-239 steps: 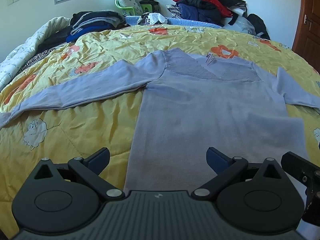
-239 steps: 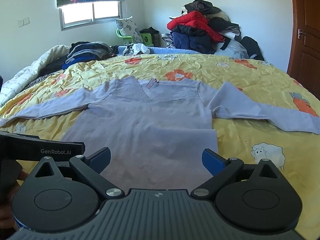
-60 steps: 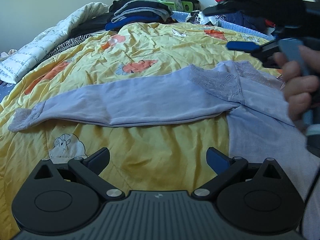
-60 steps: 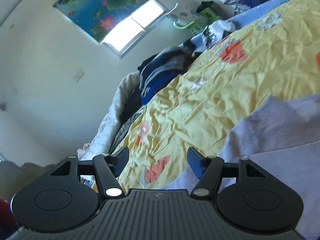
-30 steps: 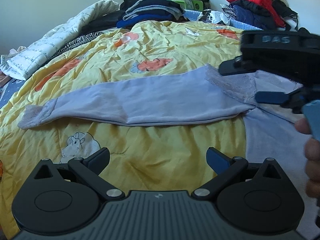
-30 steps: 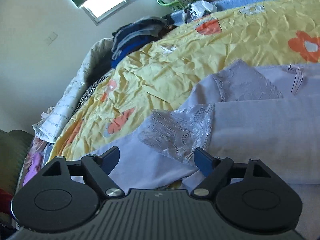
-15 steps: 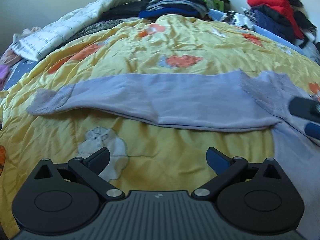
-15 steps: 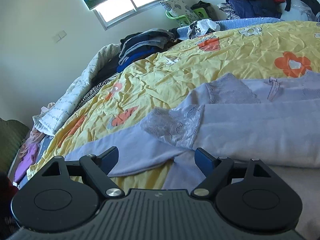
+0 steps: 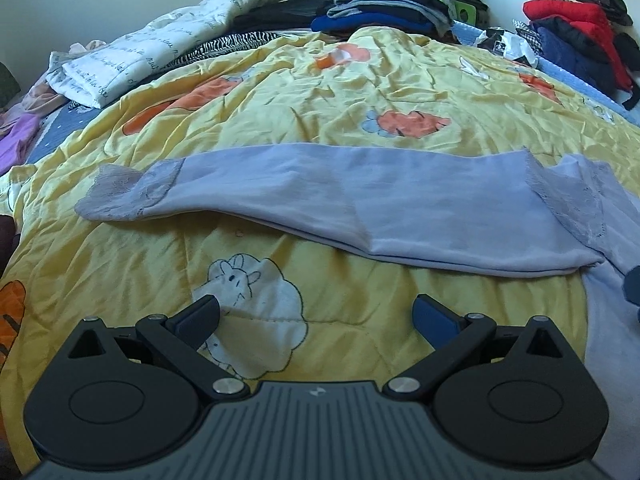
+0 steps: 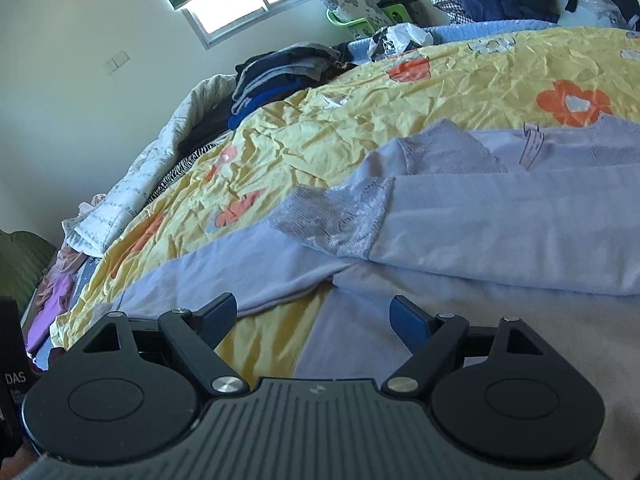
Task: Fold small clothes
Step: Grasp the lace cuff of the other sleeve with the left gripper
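Observation:
A lilac long-sleeved top [image 10: 480, 320] lies flat on the yellow quilt [image 9: 320, 92]. Its one sleeve [image 10: 500, 232] is folded across the body, lace cuff [image 10: 332, 216] near the shoulder. The other sleeve [image 9: 320, 196] stretches out to the left, ending in a lace cuff [image 9: 128, 196]. My left gripper [image 9: 316, 314] hovers open over the bare quilt just below that sleeve, holding nothing. My right gripper [image 10: 312, 316] is open above the armpit, where the outstretched sleeve [image 10: 224, 272] meets the body, nothing between its fingers.
A white rolled duvet [image 9: 180, 52] and stacked dark clothes [image 9: 380, 8] line the far side of the bed. A red and navy clothes heap [image 9: 576, 36] sits at the far right. Pink and purple items [image 10: 56, 292] lie off the left edge.
The left view has swung left along the outstretched sleeve, bringing its lace cuff nearer the middle. The right gripper has slid out of the left view and drawn back, now over the armpit.

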`<state>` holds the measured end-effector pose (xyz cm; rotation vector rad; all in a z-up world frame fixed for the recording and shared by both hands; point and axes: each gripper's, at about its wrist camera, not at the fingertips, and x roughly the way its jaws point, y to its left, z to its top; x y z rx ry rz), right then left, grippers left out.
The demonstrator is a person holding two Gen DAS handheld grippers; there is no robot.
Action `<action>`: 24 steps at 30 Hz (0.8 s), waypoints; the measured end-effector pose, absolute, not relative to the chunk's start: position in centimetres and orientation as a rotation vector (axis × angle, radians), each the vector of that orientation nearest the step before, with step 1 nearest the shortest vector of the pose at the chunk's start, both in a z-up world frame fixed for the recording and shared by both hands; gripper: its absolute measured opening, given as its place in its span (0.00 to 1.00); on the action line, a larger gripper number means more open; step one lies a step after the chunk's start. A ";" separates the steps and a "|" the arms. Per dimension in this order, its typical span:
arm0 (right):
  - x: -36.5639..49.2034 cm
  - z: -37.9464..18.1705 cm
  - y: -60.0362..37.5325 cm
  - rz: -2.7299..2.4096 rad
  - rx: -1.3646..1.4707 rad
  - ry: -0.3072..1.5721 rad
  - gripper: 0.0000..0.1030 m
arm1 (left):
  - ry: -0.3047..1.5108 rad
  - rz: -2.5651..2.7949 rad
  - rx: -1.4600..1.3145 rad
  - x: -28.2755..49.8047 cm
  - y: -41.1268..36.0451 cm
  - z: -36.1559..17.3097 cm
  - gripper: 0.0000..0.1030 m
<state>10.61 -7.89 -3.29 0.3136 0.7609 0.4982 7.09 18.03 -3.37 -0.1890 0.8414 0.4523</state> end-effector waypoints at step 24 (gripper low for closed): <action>7.7 -0.8 -9.8 0.447 0.280 0.626 0.91 | 0.551 0.462 -0.663 5.0 28.6 -3.9 1.00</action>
